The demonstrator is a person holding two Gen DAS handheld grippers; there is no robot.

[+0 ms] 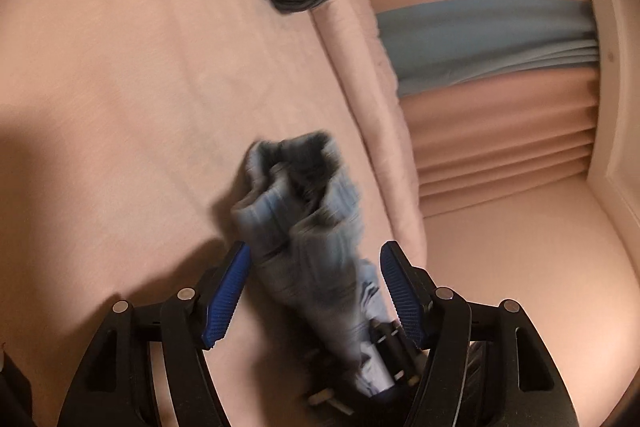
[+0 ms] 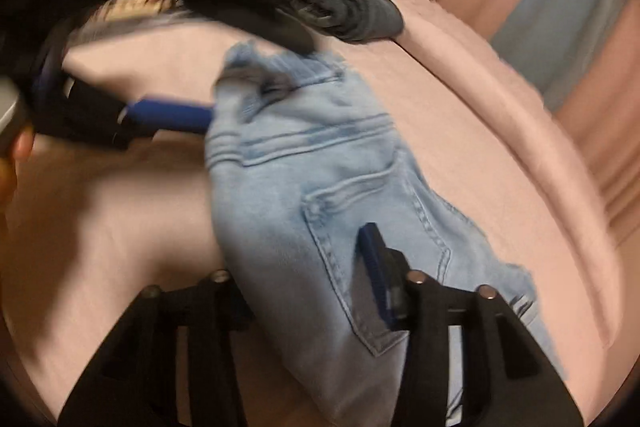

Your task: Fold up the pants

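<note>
Pants (image 2: pixel 304 187) pale stitched denim; bedsheet (image 1: pixel 140 87) matt pink cloth; pads (image 1: pixel 228 291) ribbed

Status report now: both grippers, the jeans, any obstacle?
Left gripper open around bunched jeans. Right gripper straddling jeans, grip unclear. Dark folded garment lies beyond.

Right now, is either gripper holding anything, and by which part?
Right gripper pinches the light jeans beside the back pocket. Left gripper straddles the bunched waistband, pads apparently not pressing.
</note>
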